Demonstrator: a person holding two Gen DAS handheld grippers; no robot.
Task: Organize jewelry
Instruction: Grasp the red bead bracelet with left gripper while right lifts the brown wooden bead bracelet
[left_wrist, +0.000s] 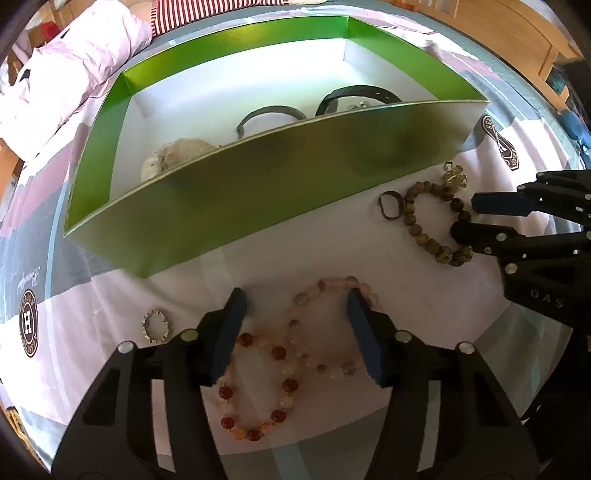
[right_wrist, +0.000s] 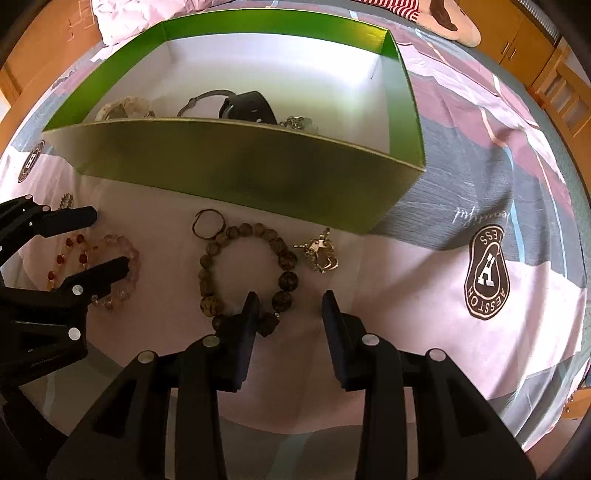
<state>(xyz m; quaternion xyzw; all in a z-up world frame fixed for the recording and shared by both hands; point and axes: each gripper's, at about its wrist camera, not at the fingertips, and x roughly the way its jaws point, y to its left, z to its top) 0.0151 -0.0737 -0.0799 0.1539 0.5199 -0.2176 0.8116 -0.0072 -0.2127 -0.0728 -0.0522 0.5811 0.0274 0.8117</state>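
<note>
A green box (left_wrist: 258, 192) (right_wrist: 240, 170) stands on the bedsheet and holds a black band (left_wrist: 354, 94) (right_wrist: 247, 105), a thin dark bangle (left_wrist: 269, 112) and a pale bracelet (left_wrist: 177, 155). My left gripper (left_wrist: 295, 306) (right_wrist: 110, 238) is open over a pink bead bracelet (left_wrist: 325, 328) (right_wrist: 122, 266) and a red-and-cream bead bracelet (left_wrist: 258, 387). My right gripper (right_wrist: 290, 302) (left_wrist: 463, 216) is open around the near beads of a brown bead bracelet (right_wrist: 243, 273) (left_wrist: 428, 229). A gold brooch (right_wrist: 319, 253) (left_wrist: 456, 177) and a thin dark ring (right_wrist: 207, 223) (left_wrist: 388, 205) lie beside it.
A small silver ring (left_wrist: 157, 326) lies left of my left gripper. A pink quilt (left_wrist: 74, 81) is bunched at the far left. Wooden furniture (right_wrist: 554, 74) borders the bed on the right.
</note>
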